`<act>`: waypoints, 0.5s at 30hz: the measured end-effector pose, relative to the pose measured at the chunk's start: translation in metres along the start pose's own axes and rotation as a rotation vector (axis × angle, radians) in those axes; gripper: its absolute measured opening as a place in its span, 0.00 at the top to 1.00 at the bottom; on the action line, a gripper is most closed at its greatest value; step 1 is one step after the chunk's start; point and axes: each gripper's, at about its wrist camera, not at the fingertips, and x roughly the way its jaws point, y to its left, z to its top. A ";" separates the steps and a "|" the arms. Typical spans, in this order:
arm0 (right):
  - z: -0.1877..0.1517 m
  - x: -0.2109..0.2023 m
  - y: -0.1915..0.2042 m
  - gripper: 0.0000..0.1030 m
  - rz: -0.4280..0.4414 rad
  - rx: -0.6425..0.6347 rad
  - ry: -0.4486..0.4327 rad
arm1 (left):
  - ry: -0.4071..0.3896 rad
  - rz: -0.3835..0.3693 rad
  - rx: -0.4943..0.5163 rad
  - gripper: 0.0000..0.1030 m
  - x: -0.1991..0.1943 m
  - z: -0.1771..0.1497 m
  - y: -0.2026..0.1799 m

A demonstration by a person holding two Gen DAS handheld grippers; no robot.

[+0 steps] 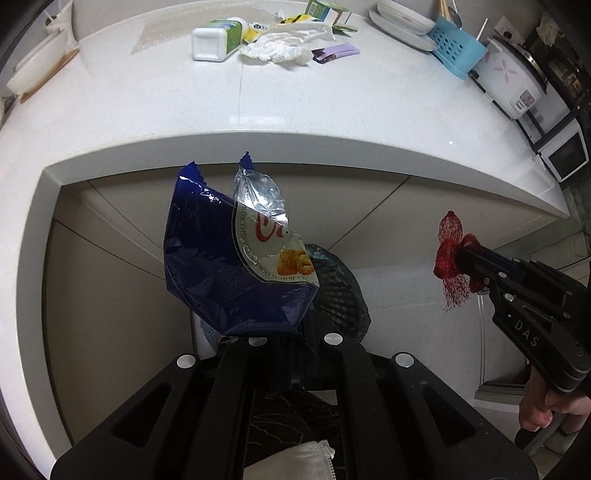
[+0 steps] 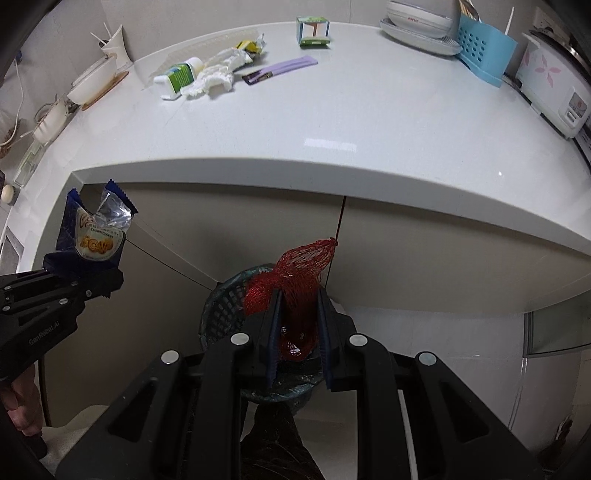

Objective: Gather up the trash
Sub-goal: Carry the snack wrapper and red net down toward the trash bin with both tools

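Observation:
My left gripper is shut on the bottom edge of a torn blue cookie wrapper, which stands up with its silver lining showing; the same cookie wrapper shows at the left of the right wrist view. My right gripper is shut on a red mesh net bag, which bulges above the pads; the same net bag appears at the right of the left wrist view. Both grippers hang in front of the white counter's edge, above a dark mesh waste basket lined with a bag. Only part of the basket shows behind the wrapper.
On the white counter lie a white-green bottle, crumpled tissue, a yellow wrapper, a purple packet and a small carton. Plates, a blue rack and a rice cooker stand at the right. Cabinet doors sit below.

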 end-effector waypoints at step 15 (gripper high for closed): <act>-0.012 0.035 -0.008 0.83 -0.008 0.027 0.058 | 0.001 -0.001 0.018 0.99 0.039 -0.011 -0.008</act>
